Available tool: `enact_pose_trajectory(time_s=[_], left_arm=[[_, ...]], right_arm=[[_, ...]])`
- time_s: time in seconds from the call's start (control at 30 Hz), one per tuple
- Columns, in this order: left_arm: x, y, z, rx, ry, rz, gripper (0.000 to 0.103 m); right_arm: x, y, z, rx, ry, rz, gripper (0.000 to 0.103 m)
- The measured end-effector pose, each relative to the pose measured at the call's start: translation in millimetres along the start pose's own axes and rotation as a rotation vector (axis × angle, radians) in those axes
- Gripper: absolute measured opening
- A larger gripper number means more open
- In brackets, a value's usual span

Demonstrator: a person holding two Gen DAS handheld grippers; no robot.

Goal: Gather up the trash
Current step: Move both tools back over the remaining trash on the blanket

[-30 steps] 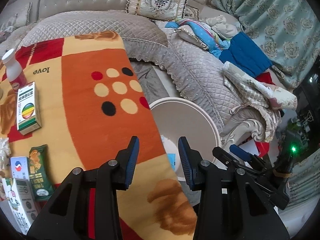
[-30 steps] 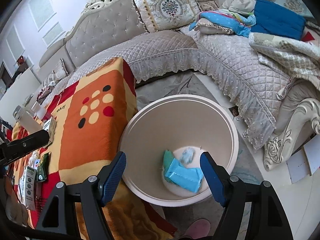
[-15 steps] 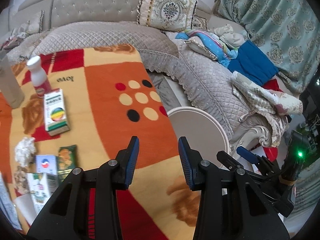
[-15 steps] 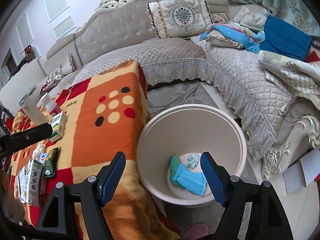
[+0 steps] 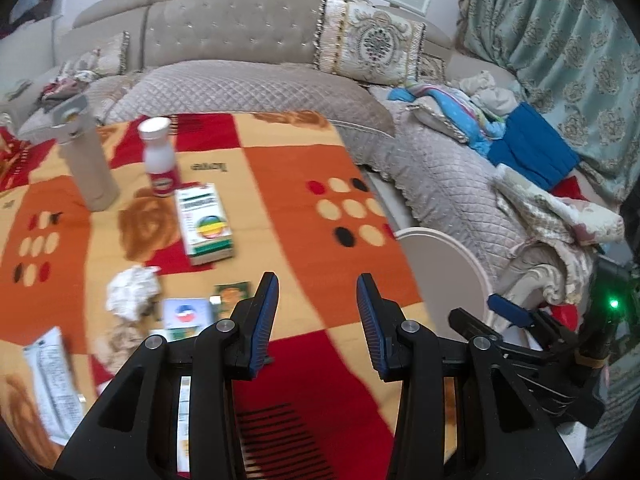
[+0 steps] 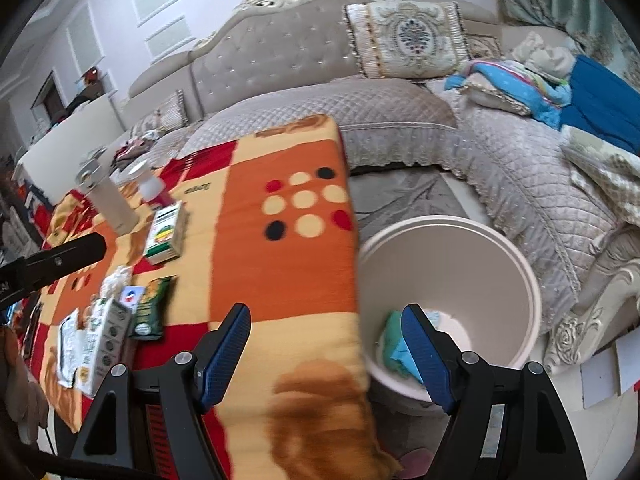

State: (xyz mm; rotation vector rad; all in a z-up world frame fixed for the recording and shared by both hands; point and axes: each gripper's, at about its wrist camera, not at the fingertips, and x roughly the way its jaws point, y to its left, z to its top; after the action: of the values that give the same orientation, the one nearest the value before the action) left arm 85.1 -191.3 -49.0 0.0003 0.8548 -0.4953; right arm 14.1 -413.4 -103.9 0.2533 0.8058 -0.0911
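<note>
Mostly crumpled tissue (image 5: 132, 292), glossy cartons, round plastic bin (image 6: 516, 264)

We see only part of the bin (image 5: 448, 264) from the left wrist: the table (image 5: 280, 184) edge hides its near side, and its inside is out of sight. From the right wrist, the right gripper's (image 6: 326, 354) finger covers part of the blue-green trash (image 6: 394, 346) in the bin (image 6: 516, 264), so we cannot tell how many pieces lie there. Left of the bin, the leaflet (image 5: 52, 380) is blurred and its print unreadable. The left gripper's (image 5: 318, 320) body hides most of the green packet (image 5: 232, 294) and a carton beneath it. Box (image 5: 205, 224) lettering is too small to read.
</note>
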Motion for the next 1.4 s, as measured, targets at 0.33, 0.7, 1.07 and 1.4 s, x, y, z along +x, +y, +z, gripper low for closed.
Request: enact_pose_trajectory(time_s=[0.33, 0.7, 1.07, 1.4], left_arm=[[-18.2, 50.5, -14.3, -0.029, -0.006, 0.092, 0.039], [-32.1, 98.8, -30.6, -0.091, -0.017, 0.175, 0.039], [-36.9, 132.6, -44.8, -0.135, -0.019, 0.239, 0.039], [-36.1, 149.2, -53.1, -0.132, -0.017, 0.292, 0.039]], right_arm=[[4.7, 58.2, -3.2, -0.089, 0.012, 0.056, 0.077], [16.7, 104.7, -11.4, -0.134, 0.049, 0.135, 0.077], [19.9, 140.9, -10.5, -0.195, 0.048, 0.151, 0.077], [28.9, 165.4, -15.6, -0.244, 0.090, 0.178, 0.077]])
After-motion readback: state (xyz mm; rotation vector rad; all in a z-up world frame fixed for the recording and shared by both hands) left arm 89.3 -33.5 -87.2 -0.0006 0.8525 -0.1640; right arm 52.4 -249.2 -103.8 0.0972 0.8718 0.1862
